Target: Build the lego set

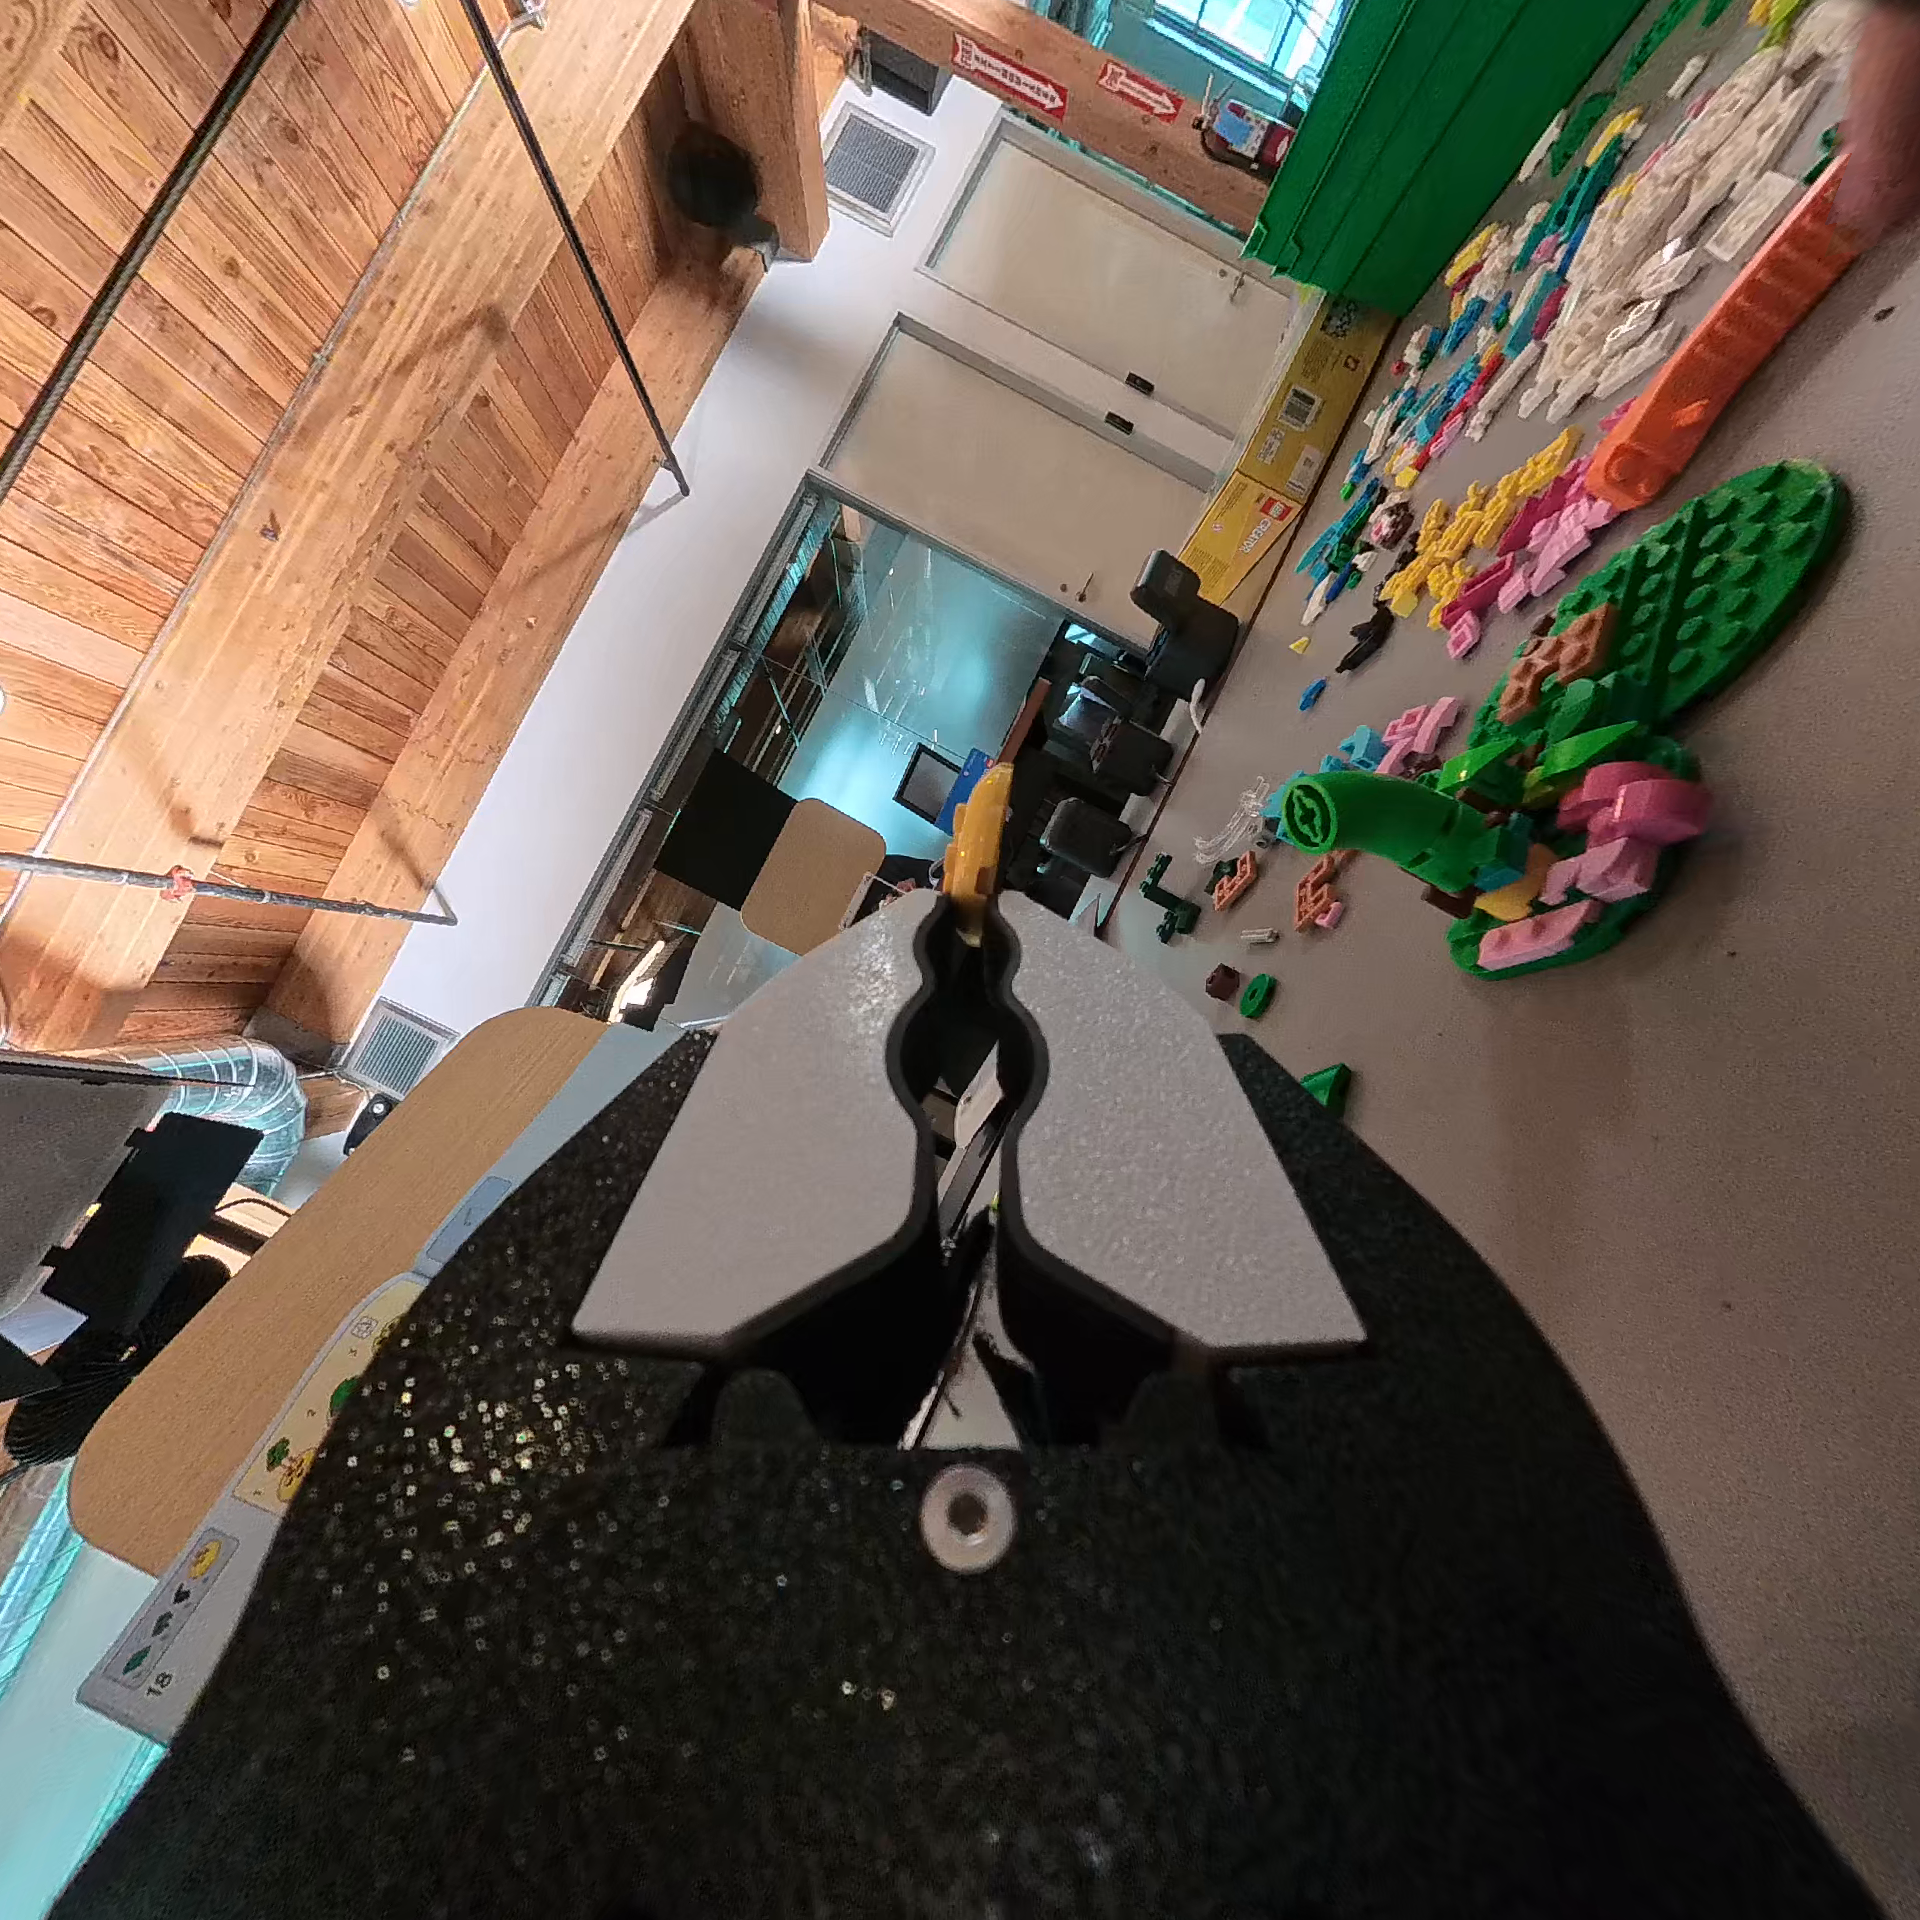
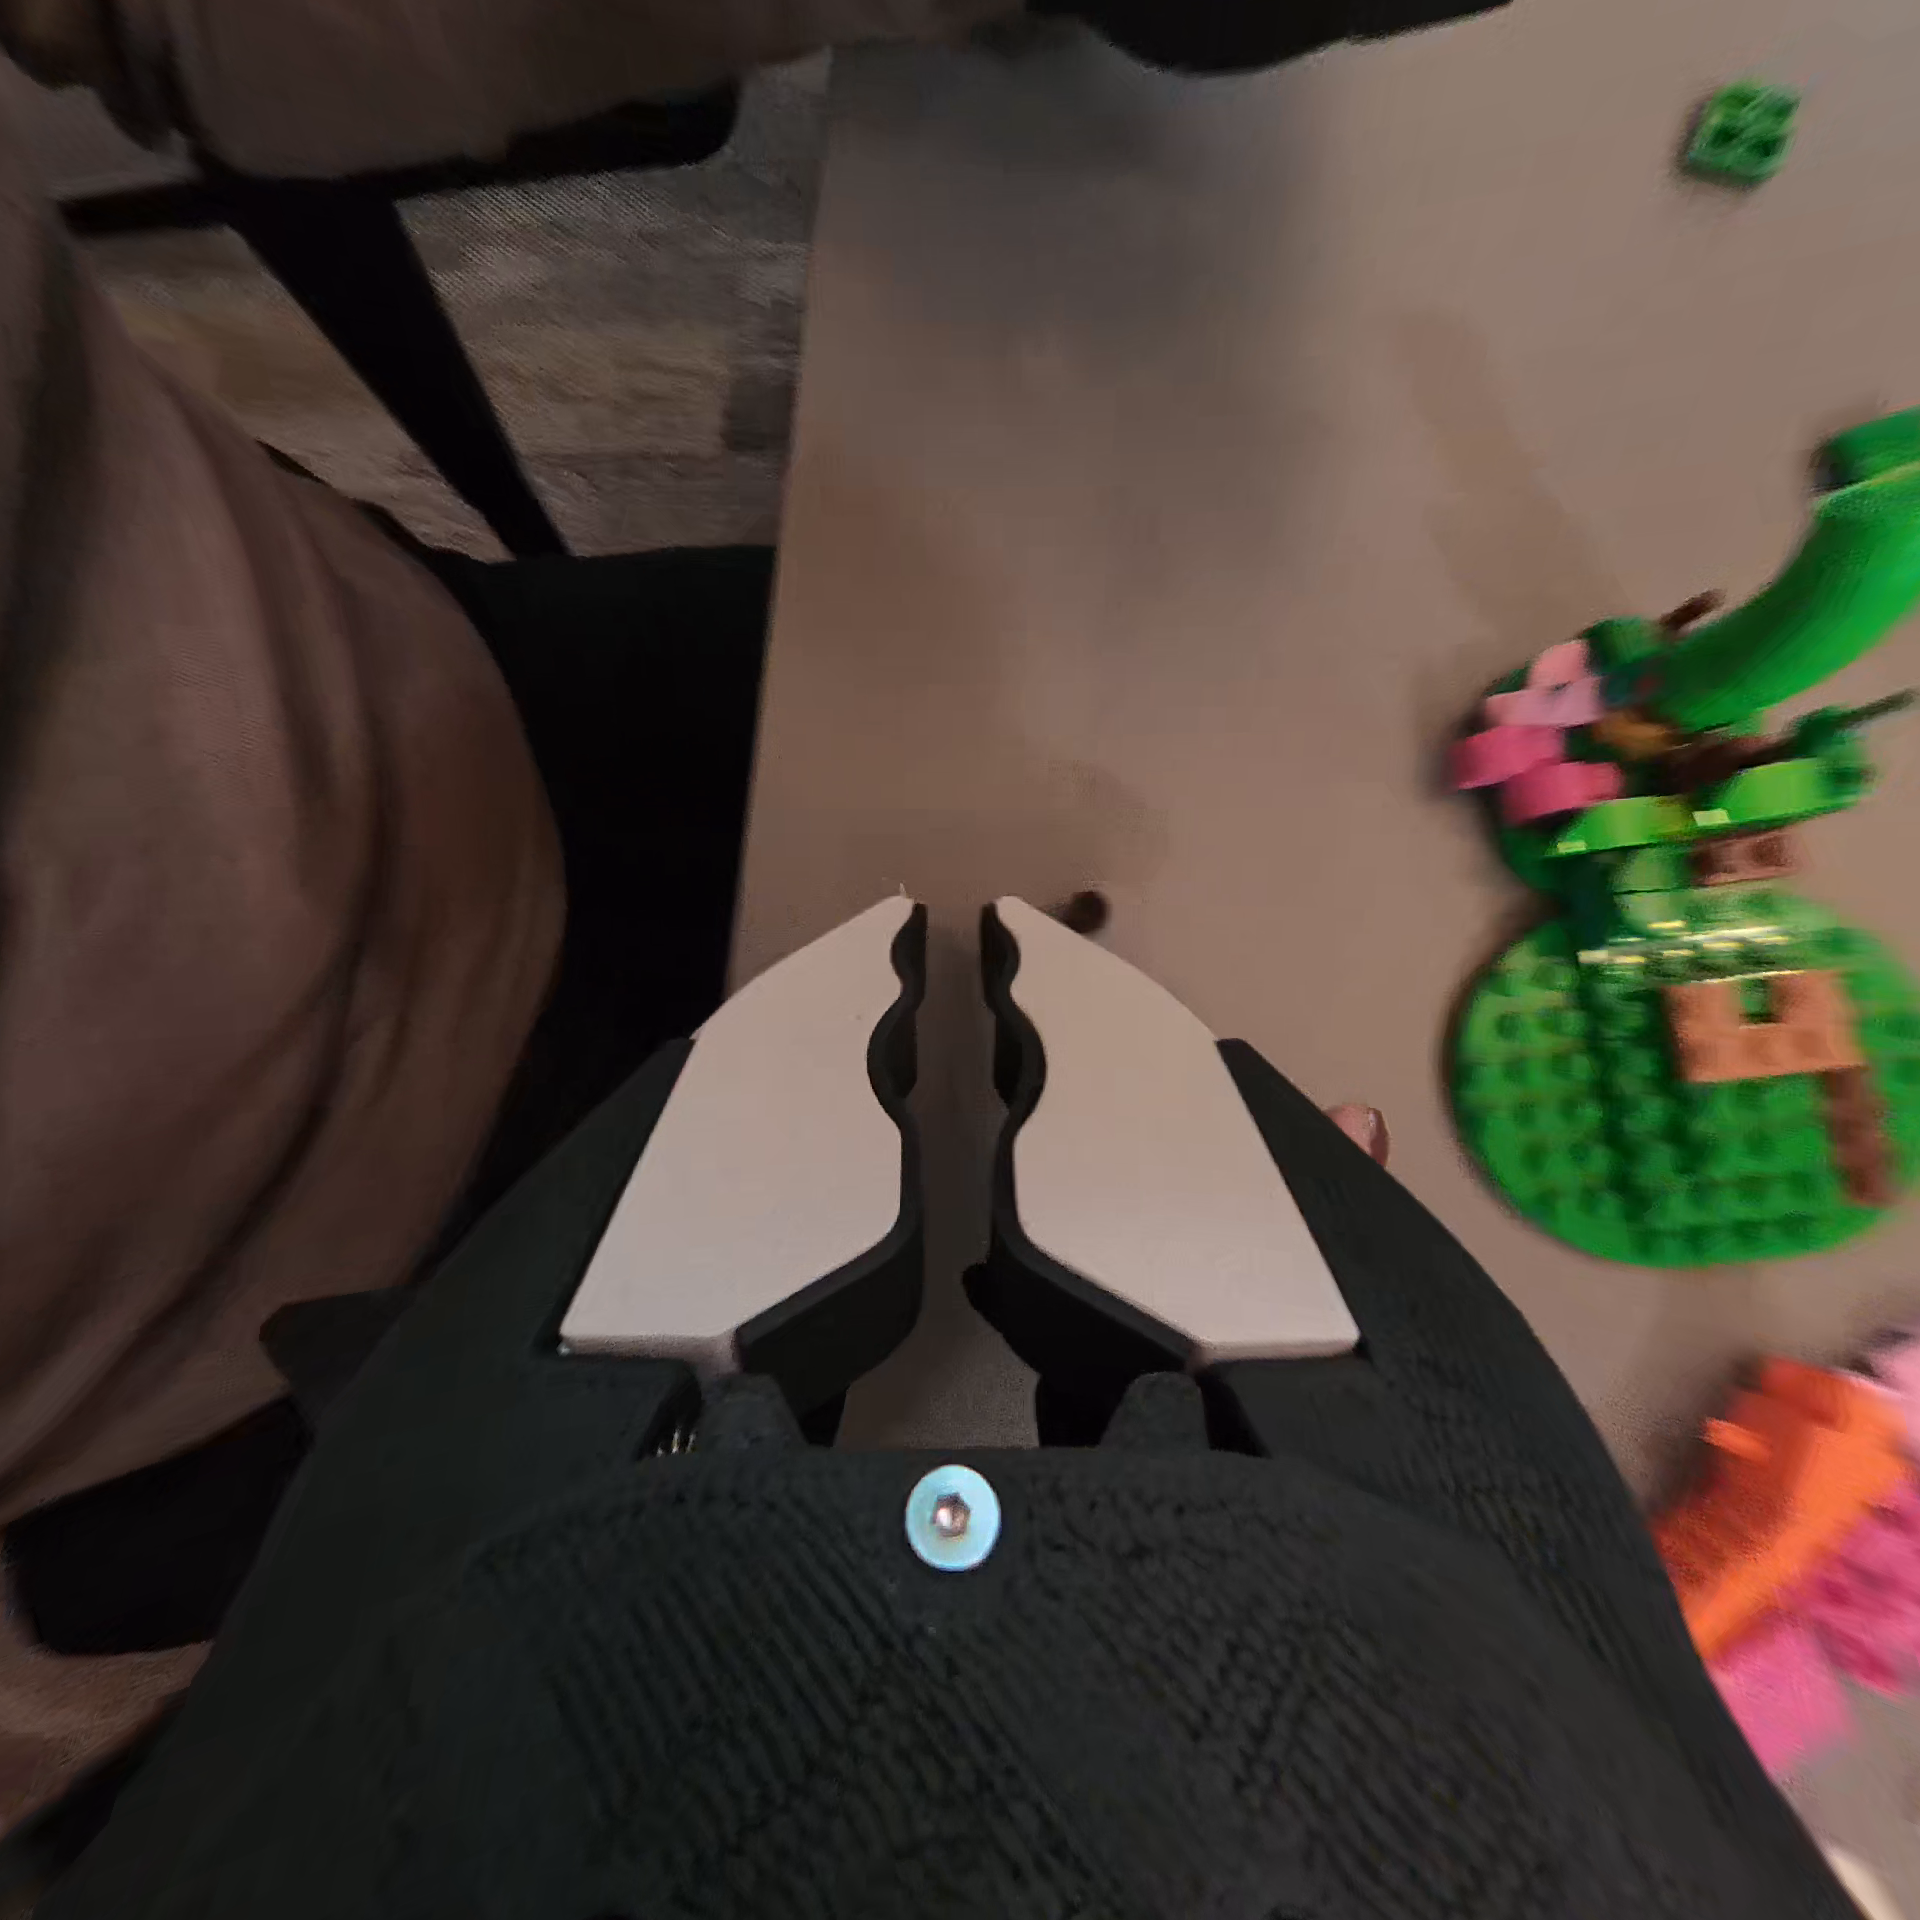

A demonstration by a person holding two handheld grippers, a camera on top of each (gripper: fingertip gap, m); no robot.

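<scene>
The half-built model (image 1: 1538, 831) stands on the grey table (image 1: 1558, 1351): a curved green stem, pink blossoms and small brown bricks on joined round green plates. A small green round piece (image 1: 1257, 995) and a dark brown stud (image 1: 1223, 979) lie just beside the model's rim, and a green wedge (image 1: 1328, 1086) lies near it, closer to the camera. Beyond the model spreads a sorted scatter of loose bricks (image 1: 1496, 520) in pink, yellow, blue and white, with an orange brick separator (image 1: 1725, 343) lying across them. Farther still from the model are a yellow set box (image 1: 1288, 457) and a green bin (image 1: 1423, 135).

The left gripper (image 1: 974, 914) is held in the air, well apart from the model, its fingers clamped on a small yellow piece (image 1: 982, 831) that sticks out past the tips.

In the blurred right wrist view, the right gripper (image 2: 953, 914) hovers at the table's near edge, away from the model (image 2: 1704, 935); its fingers stand slightly apart with nothing between them. A person's clothing (image 2: 260, 831) fills the side opposite the model.
</scene>
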